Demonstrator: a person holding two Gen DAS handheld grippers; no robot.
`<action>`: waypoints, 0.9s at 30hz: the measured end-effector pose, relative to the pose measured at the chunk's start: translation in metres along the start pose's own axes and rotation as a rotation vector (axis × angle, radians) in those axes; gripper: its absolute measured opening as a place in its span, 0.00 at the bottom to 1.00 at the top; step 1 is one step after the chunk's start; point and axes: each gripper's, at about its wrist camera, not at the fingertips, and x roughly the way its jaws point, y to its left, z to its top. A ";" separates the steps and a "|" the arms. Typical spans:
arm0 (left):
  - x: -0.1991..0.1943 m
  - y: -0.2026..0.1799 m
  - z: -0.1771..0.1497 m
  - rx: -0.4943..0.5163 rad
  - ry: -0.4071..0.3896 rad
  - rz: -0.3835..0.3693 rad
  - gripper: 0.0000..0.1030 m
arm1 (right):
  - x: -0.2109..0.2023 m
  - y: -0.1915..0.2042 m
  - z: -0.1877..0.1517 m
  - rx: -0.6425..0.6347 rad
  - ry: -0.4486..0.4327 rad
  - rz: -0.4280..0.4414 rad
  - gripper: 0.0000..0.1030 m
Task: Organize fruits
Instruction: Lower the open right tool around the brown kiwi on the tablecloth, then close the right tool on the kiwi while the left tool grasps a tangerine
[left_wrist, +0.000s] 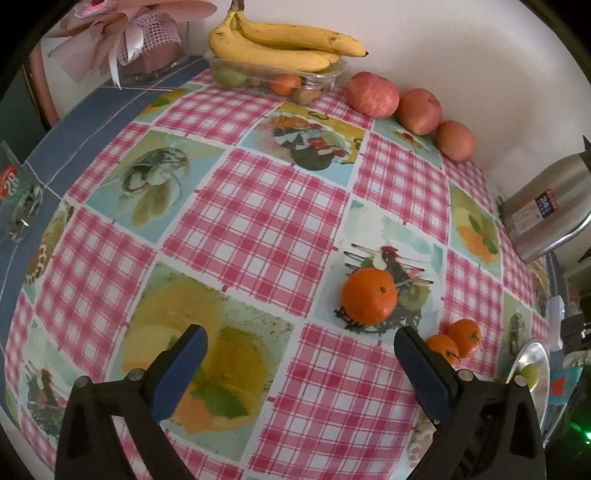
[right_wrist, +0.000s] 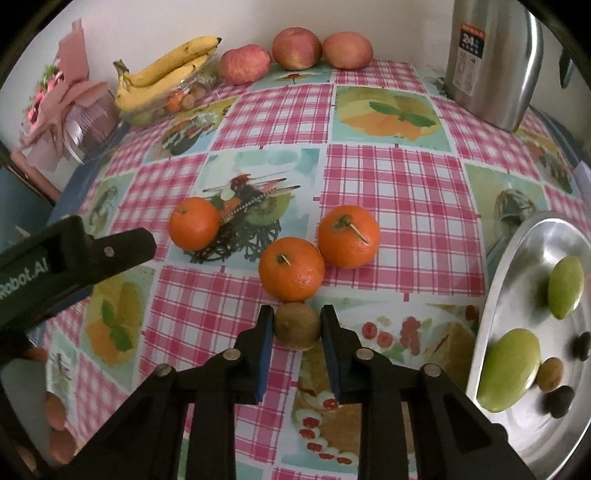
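**Kiwi pinched, most of the sorting still ahead**

Closest to me, my right gripper (right_wrist: 297, 325) is pressed onto a small brown kiwi (right_wrist: 298, 325), one blue pad on each flank; it sits on the checked tablecloth (right_wrist: 391, 184) and I judge it not yet lifted. Just beyond it at twelve o'clock, touching or nearly touching, is a mandarin (right_wrist: 291, 268), with a second mandarin (right_wrist: 348, 236) against it at one o'clock and a third mandarin (right_wrist: 194, 223) apart at ten o'clock.

At three o'clock the steel plate (right_wrist: 517, 258) already holds two green fruits (right_wrist: 509, 369), another small kiwi (right_wrist: 549, 374) and two dark round fruits I cannot name. So sorting has begun there, I'd say.

My left gripper (left_wrist: 301, 350) hangs spread wide over bare cloth, pinching nothing.

Farther off, three apples (right_wrist: 295, 48) line the wall at twelve o'clock, and at eleven a bunch of bananas (right_wrist: 166, 74) lies on a clear tray (right_wrist: 192, 88) of mixed fruit. A steel flask (right_wrist: 491, 62) stands at one o'clock.

Left to do, by my reckoning: this kiwi, the mandarins, perhaps the apples.
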 end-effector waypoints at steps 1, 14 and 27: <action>0.000 -0.001 0.000 0.000 0.000 -0.005 0.99 | -0.002 -0.001 0.001 0.007 -0.007 0.006 0.26; 0.015 -0.022 0.006 0.053 -0.010 -0.081 0.89 | -0.047 -0.023 0.013 0.078 -0.137 0.046 0.26; 0.033 -0.030 0.007 0.081 -0.016 -0.084 0.63 | -0.050 -0.030 0.013 0.104 -0.143 0.059 0.26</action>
